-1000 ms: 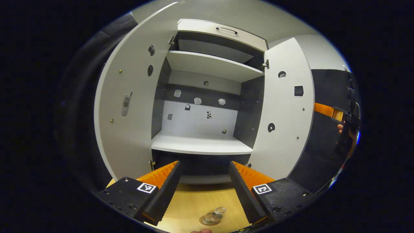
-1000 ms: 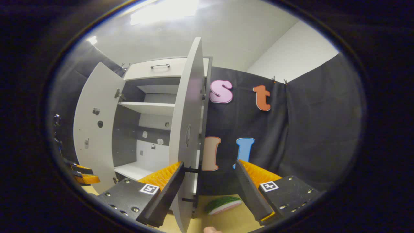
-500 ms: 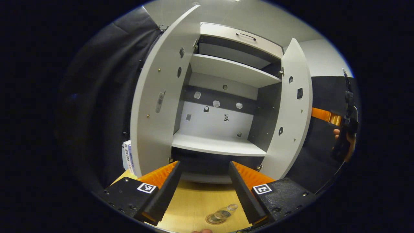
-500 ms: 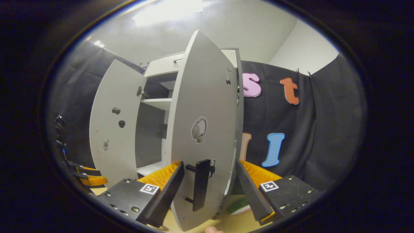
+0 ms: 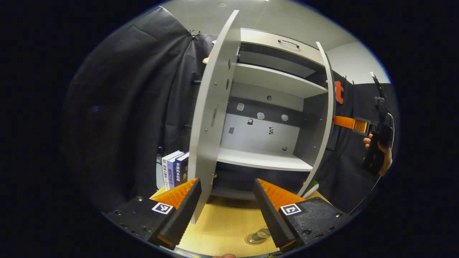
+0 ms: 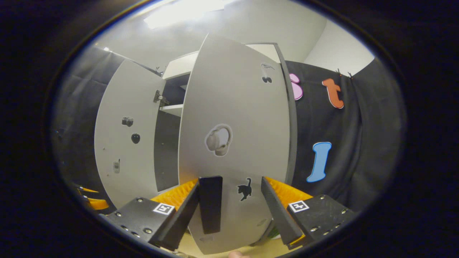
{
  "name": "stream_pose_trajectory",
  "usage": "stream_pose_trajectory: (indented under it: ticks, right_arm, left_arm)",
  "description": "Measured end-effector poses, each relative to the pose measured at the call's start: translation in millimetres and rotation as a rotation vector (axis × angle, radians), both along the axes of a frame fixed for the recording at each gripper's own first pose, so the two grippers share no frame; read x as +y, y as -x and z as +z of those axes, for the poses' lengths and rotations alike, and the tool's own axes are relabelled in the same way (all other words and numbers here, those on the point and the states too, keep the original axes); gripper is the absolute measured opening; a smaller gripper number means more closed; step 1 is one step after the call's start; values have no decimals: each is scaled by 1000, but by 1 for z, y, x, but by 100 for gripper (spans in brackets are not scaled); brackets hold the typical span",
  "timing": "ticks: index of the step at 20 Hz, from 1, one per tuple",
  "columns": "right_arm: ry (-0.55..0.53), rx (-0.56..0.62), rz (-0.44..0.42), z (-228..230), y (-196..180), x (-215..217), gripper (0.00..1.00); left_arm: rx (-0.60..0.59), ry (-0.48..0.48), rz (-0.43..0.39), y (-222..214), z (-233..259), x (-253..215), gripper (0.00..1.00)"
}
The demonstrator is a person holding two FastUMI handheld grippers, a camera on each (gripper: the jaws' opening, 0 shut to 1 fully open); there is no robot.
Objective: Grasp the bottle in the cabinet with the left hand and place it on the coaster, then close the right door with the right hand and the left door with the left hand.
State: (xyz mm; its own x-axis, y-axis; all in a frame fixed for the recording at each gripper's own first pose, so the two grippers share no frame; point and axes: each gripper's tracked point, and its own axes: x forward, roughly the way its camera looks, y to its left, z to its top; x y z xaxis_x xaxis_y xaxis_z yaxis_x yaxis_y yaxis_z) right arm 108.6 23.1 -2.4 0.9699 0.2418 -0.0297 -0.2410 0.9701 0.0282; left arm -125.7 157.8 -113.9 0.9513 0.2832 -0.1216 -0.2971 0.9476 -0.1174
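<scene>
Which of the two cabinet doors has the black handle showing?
The right door: its black handle sits between the right gripper's fingers. The left door shows only its inside face.

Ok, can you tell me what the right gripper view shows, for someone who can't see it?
A grey cabinet door stands half-shut right in front of the open right tool, with its dark handle between the fingers. Behind it the other door stands open beside a shelf.
</scene>
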Motion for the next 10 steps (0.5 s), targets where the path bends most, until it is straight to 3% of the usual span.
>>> stream_pose_trajectory:
  ticks: [10]
  right_arm:
    - [-2, 23, -31, -7, -47, 42, 100]
  left_arm:
    - [-9, 1, 180, 39, 4, 62, 93]
